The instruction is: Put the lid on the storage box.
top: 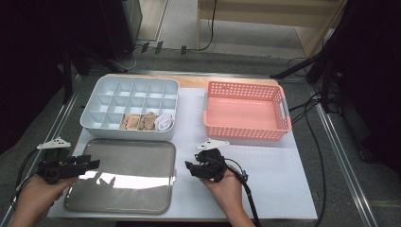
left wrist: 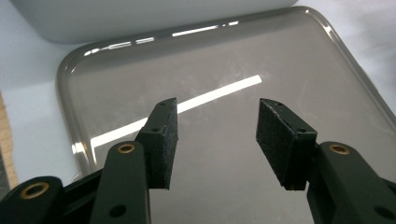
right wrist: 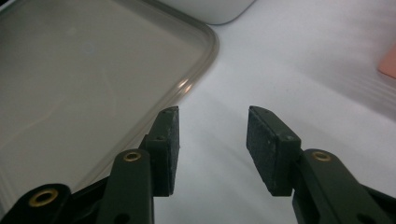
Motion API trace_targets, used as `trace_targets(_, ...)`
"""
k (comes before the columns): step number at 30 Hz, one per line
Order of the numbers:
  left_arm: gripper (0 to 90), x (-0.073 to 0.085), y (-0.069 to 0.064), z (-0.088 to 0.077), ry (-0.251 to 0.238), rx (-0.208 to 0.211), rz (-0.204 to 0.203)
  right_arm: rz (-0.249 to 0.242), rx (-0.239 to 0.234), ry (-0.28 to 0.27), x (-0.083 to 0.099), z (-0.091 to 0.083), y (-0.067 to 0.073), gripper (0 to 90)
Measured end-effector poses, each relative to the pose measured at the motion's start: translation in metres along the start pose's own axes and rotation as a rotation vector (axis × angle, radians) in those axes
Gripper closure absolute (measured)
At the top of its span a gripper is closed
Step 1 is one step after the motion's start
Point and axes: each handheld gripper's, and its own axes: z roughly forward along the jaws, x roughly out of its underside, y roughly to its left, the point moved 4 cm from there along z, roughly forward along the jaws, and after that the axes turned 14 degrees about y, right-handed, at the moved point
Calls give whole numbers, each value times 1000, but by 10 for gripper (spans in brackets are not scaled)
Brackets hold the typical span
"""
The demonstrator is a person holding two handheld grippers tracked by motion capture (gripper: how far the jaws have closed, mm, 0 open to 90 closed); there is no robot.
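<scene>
My left gripper (top: 93, 164) hangs over the left edge of a shiny grey tray (top: 142, 198), held by a hand at the bottom left. In the left gripper view its jaws (left wrist: 217, 119) stand open above the bare tray (left wrist: 210, 56), with nothing between the pads. My right gripper (top: 189, 166) sits just right of the tray's right rim, over the white mat (top: 269, 179). In the right gripper view it (right wrist: 212, 119) is open and empty, with the tray's corner (right wrist: 201, 60) to its left.
A white divided organizer (top: 130, 78) stands behind the tray; its front row holds beige rolled cloths (top: 138, 122) and a white one (top: 164, 122). A pink slotted basket (top: 246, 133) stands empty at the back right. Cables trail off the table's right side.
</scene>
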Motion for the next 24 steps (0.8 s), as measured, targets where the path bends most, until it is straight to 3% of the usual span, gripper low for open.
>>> trace_targets(4, 495, 2, 4, -4, -12, -4, -8, 47, 25, 6, 3, 7, 7, 562)
trace_targets(10, 499, 8, 12, -6, -3, -18, -22, 70, 48, -9, 7, 14, 19, 558)
trace_targets(16, 506, 15, 24, -8, 7, -39, -58, 119, 29, -11, 10, 20, 27, 568)
trace_targets(24, 509, 22, 33, -11, -4, -62, -92, 147, 21, -12, 12, 26, 39, 572)
